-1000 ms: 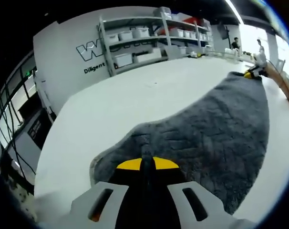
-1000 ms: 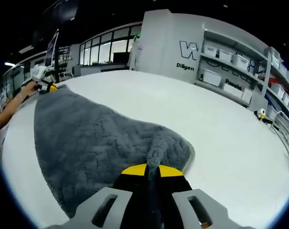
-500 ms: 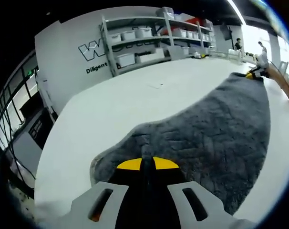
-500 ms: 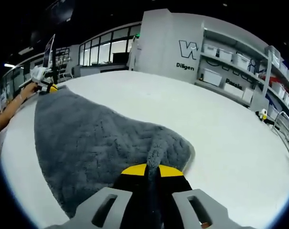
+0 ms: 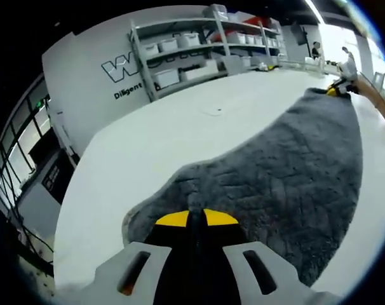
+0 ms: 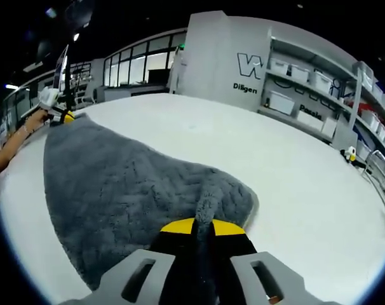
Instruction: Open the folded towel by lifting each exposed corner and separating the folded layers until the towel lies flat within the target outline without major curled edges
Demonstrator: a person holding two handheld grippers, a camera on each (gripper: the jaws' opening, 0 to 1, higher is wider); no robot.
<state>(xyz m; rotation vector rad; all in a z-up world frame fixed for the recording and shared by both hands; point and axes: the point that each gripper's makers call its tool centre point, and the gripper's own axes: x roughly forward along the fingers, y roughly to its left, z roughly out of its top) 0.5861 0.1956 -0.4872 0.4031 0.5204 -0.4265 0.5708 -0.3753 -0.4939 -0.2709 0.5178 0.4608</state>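
A dark grey plush towel stretches across the white table, spread between both grippers. My left gripper is shut on one corner of the towel, whose pile bunches up between the yellow-tipped jaws. My right gripper is shut on the opposite corner of the towel, a tuft rising between its jaws. In the left gripper view, the right gripper appears small at the towel's far end. In the right gripper view, the left gripper sits at the far end, held by a person's hand.
Shelving with white bins and a white wall with lettering stand beyond the table. Windows line the back. Small objects lie near the table's far right edge. Two people stand far off.
The left gripper view has shifted slightly, with the shelving and far end of the towel sitting a little higher. The towel stays stretched between both shut grippers.
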